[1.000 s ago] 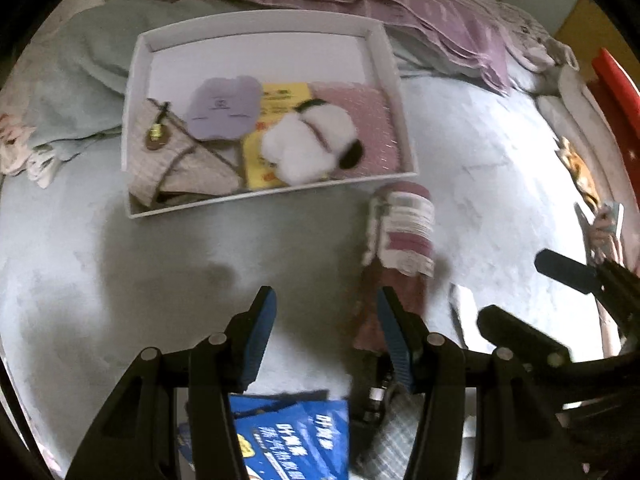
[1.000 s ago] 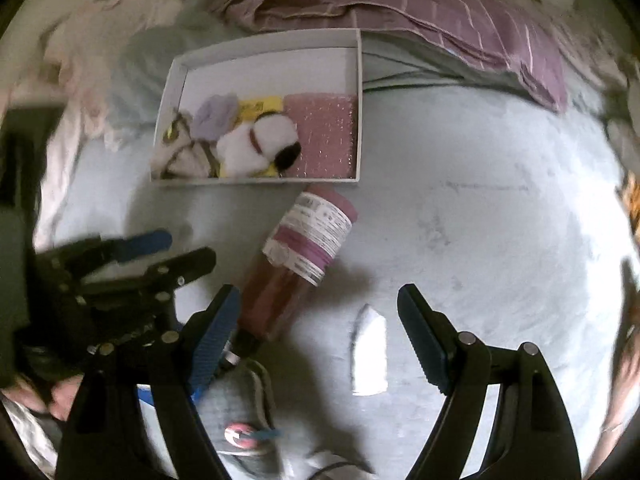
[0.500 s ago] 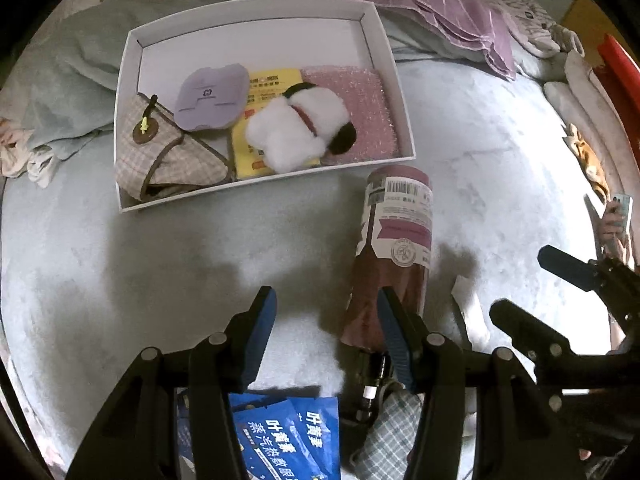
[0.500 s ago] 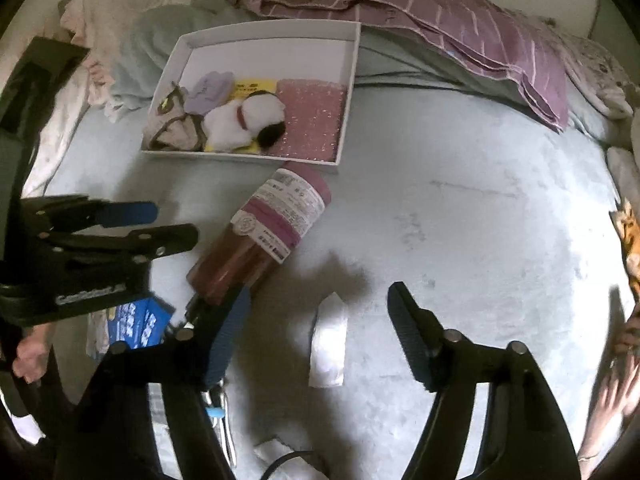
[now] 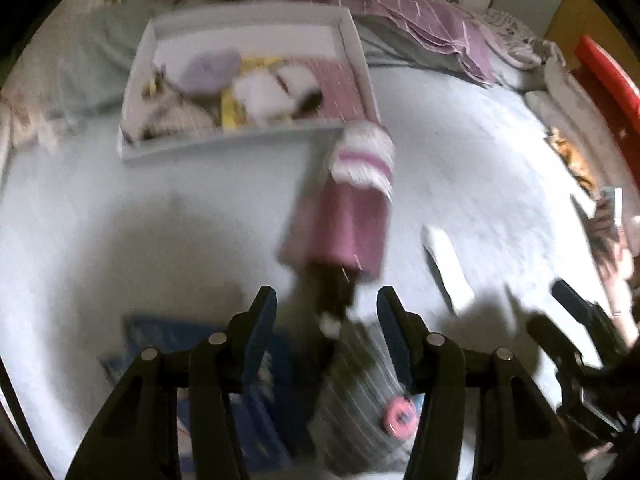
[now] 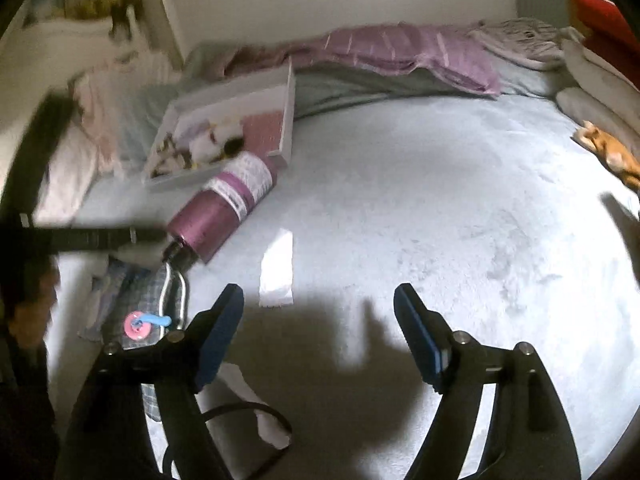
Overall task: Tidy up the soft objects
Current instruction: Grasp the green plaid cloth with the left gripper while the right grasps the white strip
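A white box point(image 5: 352, 44) lies on the grey bedspread, holding a white plush toy point(image 5: 272, 92), a lilac pad, a yellow packet, a pink cloth and a checked pouch. It also shows in the right wrist view point(image 6: 289, 100). A maroon bottle point(image 5: 352, 216) lies in front of it, seen too in the right wrist view point(image 6: 224, 212). A grey checked pouch point(image 5: 360, 400) with a pink ring and a blue packet point(image 5: 260, 400) lie under my open, empty left gripper point(image 5: 326, 312). My right gripper point(image 6: 318, 320) is open and empty over bare bedspread.
A white paper strip point(image 6: 278, 268) lies right of the bottle, seen also in the left wrist view point(image 5: 444, 260). A purple striped blanket point(image 6: 400, 56) and pillows line the far edge. An orange toy point(image 6: 612, 152) lies at right. A cable point(image 6: 240, 420) loops near my right gripper.
The left gripper has moved back and low over the checked pouch and the blue packet. The right gripper has pulled back and tilted up. Both stay open.
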A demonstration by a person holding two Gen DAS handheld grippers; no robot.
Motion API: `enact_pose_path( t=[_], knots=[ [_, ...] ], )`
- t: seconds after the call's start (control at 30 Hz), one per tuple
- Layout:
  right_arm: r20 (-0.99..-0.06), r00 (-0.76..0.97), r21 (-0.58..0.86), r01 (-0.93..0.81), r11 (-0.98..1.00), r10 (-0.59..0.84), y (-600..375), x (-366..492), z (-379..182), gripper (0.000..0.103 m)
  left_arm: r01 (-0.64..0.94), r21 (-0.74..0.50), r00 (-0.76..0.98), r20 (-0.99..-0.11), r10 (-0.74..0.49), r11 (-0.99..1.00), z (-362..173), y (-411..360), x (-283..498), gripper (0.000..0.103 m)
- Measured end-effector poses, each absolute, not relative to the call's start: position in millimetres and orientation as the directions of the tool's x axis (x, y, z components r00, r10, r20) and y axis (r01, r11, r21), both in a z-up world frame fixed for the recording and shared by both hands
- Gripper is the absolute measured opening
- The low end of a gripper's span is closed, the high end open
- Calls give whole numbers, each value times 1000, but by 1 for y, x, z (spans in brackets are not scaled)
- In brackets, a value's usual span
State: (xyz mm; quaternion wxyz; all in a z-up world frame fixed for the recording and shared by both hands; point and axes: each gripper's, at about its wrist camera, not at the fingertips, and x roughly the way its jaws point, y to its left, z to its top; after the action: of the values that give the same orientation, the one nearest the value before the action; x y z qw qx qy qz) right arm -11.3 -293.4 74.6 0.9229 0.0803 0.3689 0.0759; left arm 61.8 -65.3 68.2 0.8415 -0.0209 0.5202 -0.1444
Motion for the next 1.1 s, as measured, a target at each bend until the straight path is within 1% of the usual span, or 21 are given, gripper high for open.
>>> enact_pose_path(
  t=[0.03,0.1,0.17,0.2,0.27,0.43,0.5,0.6,0.77,0.83,0.87,0.9,0.93,1.0,1.07,1.1],
  knots=[
    [-651,728,228,-84,970,216,-293,-13,73,78,217,-198,418,-866,-274,956,63,-64,53,52],
    [-635,725,277,-106,955,265,-290,-14,69,78,219,-180,443,-858,-262,959,60,-65,39,52],
    [-663,688,282,-137,950,296,-285,-12,65,78,225,-174,455,-851,-262,959,57,-65,27,52],
    [-692,649,277,-166,947,316,-281,-13,60,77,224,-178,461,-847,-265,958,56,-64,22,52],
    [-717,603,285,-203,937,349,-277,-19,53,73,214,-190,485,-830,-273,958,56,-59,13,52],
    [-726,541,322,-280,904,425,-270,-28,47,67,195,-198,510,-816,-272,961,66,-52,2,53],
    [-731,525,315,-308,898,436,-264,-31,44,61,198,-182,521,-813,-261,963,69,-51,-3,54],
    [-758,492,297,-324,898,428,-254,-31,37,59,189,-166,523,-817,-243,968,66,-52,-1,62],
    [-802,489,180,-349,920,343,-234,-33,32,58,184,-210,459,-845,-273,960,51,-55,8,64],
    [-806,492,159,-355,921,329,-232,-36,32,55,181,-220,452,-847,-280,959,51,-55,7,65],
    [-806,494,158,-353,922,327,-232,-36,32,52,179,-234,444,-848,-290,956,50,-53,8,67],
    [-804,495,164,-349,922,330,-234,-36,33,46,178,-248,435,-848,-302,952,49,-52,8,69],
    [-802,496,176,-338,924,334,-237,-35,33,42,181,-284,407,-850,-334,942,47,-51,8,70],
    [-801,495,201,-309,929,338,-244,-32,32,28,187,-324,364,-854,-371,928,44,-50,8,70],
    [-798,488,236,-287,928,354,-250,-26,31,23,189,-324,352,-859,-372,927,44,-51,6,71],
    [-795,486,250,-285,925,364,-251,-25,31,23,191,-313,354,-862,-362,930,45,-53,4,72]
  ],
)
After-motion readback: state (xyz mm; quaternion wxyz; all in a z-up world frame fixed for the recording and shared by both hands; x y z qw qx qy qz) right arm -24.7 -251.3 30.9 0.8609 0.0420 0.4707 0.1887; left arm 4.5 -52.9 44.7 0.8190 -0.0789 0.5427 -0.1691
